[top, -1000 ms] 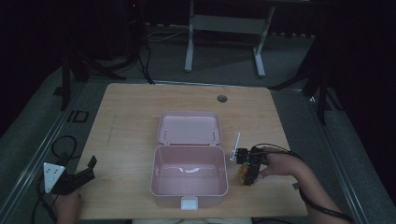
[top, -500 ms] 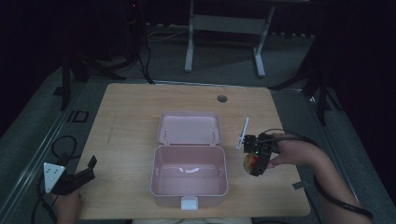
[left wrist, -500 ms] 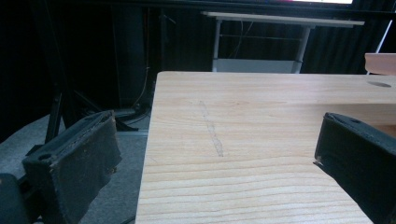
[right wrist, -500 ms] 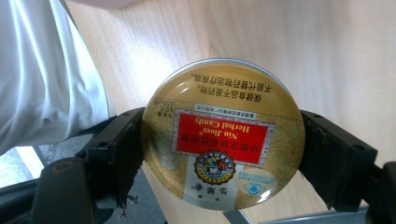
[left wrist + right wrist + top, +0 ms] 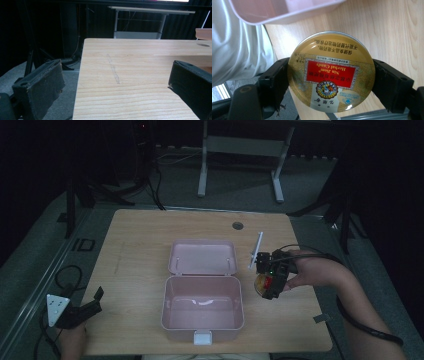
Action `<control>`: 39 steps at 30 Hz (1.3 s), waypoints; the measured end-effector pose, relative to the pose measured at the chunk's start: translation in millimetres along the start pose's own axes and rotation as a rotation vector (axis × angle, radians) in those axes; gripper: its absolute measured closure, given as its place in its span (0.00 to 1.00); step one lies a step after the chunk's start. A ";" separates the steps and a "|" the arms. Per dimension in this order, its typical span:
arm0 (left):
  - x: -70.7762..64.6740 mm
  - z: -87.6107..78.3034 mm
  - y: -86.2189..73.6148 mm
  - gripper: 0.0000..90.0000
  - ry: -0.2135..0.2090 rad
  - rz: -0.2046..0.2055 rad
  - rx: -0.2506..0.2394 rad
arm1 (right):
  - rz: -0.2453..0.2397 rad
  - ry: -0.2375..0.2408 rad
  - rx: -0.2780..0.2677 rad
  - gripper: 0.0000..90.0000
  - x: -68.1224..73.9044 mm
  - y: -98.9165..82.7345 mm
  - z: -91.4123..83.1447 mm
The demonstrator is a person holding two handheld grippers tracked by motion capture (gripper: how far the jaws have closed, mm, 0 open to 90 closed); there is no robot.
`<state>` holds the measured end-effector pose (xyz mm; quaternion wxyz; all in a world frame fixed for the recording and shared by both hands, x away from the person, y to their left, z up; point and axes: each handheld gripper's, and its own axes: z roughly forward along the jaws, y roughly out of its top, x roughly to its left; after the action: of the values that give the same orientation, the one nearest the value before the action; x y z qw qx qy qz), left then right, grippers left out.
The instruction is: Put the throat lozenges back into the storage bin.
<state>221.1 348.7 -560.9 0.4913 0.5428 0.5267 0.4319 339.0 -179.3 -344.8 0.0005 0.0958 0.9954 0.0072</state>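
Gripping the candy tin [image 5: 331, 72], the right gripper [image 5: 270, 279] has shifted rightward; left jaws gape empty.

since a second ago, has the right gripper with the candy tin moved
Yes. The right gripper, shut on the candy tin, has drifted rightward, away from the pink box wall it was beside.

Candy tin [image 5: 262, 283] right of lunch box [image 5: 202, 306]
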 end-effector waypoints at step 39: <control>0.9 -0.4 -0.2 0.00 -0.004 -0.007 -0.002 | -0.277 0.143 0.039 0.23 45.7 105.4 84.4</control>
<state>220.8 349.6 -561.1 0.4945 0.5412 0.5272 0.4296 314.4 -65.9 -427.7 -0.0713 -0.0432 0.9965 -0.0052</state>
